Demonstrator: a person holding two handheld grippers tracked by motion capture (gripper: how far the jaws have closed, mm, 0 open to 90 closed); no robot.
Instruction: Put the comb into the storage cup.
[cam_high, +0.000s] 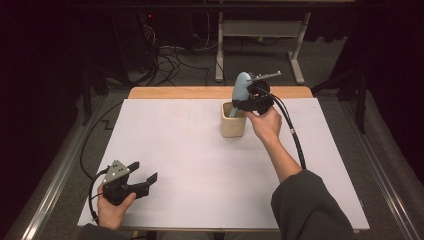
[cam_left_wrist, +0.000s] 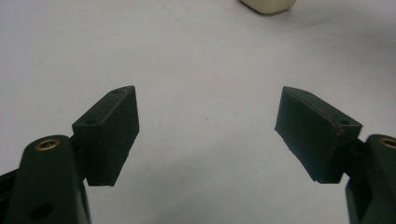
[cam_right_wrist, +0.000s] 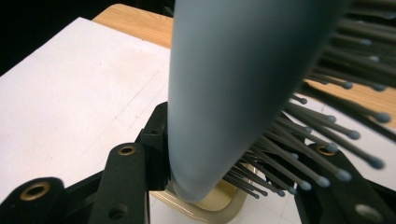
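A pale blue hairbrush (cam_high: 242, 86) stands head-up, its lower end going down into a cream cup (cam_high: 233, 126) at the back middle of the white board (cam_high: 200, 165). My right gripper (cam_high: 246, 104) is shut on the brush just above the cup's rim. In the right gripper view the brush's back (cam_right_wrist: 224, 93) and dark bristles (cam_right_wrist: 327, 140) rise between the jaws, with the cup's rim (cam_right_wrist: 219, 205) below. My left gripper (cam_high: 143, 171) rests near the front left corner, open with nothing between its jaws. The left gripper view has the left gripper (cam_left_wrist: 208, 130) over bare board and the cup's base (cam_left_wrist: 268, 5) far off.
The board lies on a wooden table whose far edge (cam_high: 200, 92) shows behind the cup. Beyond it stand the legs of a grey frame (cam_high: 260, 30) and loose cables (cam_high: 170, 60) on the floor. A metal rail (cam_high: 55, 175) runs along the left side.
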